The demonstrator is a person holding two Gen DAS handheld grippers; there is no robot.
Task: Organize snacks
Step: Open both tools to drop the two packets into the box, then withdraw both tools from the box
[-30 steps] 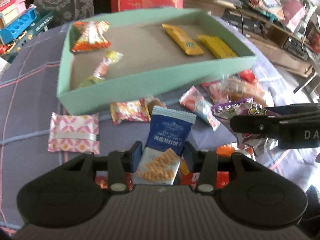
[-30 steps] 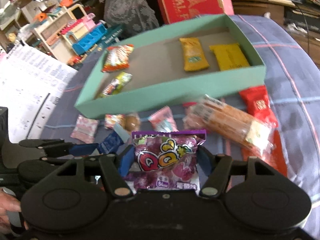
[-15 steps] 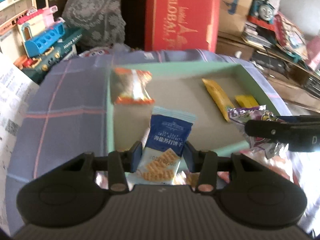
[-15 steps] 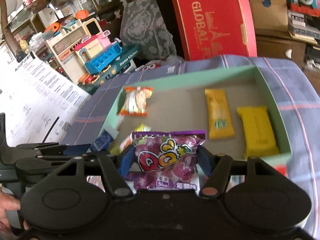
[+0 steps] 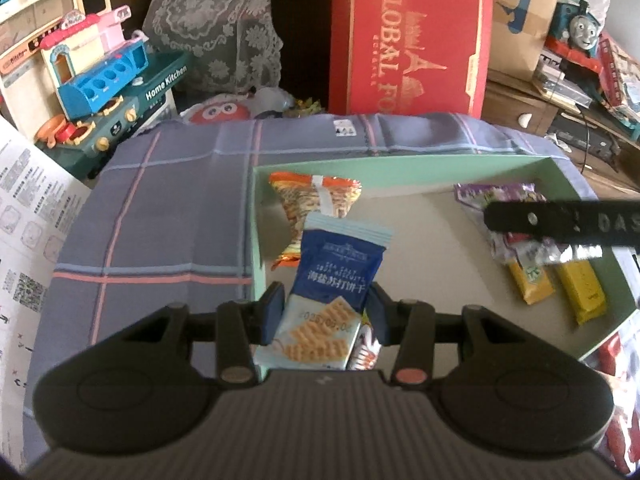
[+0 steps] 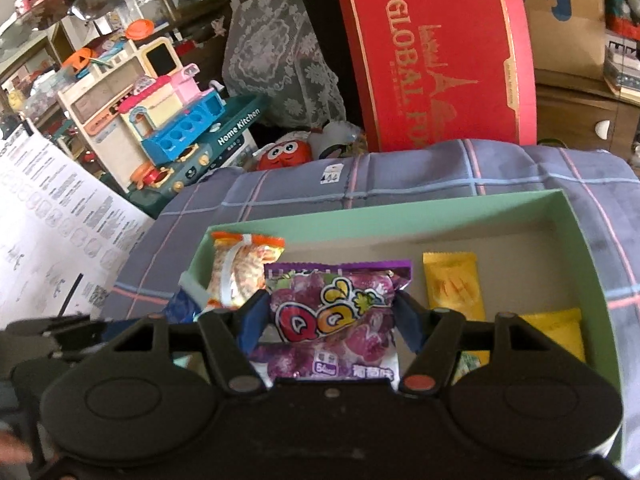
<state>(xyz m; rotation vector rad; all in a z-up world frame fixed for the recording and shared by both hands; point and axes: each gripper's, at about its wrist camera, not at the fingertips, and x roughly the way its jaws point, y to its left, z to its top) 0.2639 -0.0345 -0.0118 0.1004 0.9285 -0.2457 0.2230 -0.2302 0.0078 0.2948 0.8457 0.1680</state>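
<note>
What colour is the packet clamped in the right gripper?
Purple, with grape pictures and red-and-yellow lettering: the candy packet in the right gripper, clearest in the right wrist view.

Your work surface is a table draped in a blue-grey plaid cloth (image 5: pixel 168 208) crossed by pink and pale-blue lines, with a small white label (image 5: pixel 345 127) sewn near its far edge at 12 o'clock. Directly on the cloth you have the mint-green tray (image 5: pixel 400 162), lying from the centre out toward 3 o'clock, its left wall running along the middle of the cloth. At 9 o'clock a white printed sheet (image 5: pixel 24 264) overlaps the cloth's left border. At 4 o'clock, just outside the tray's near corner, you can see red wrappers (image 5: pixel 616 364) lying on the cloth.
</note>
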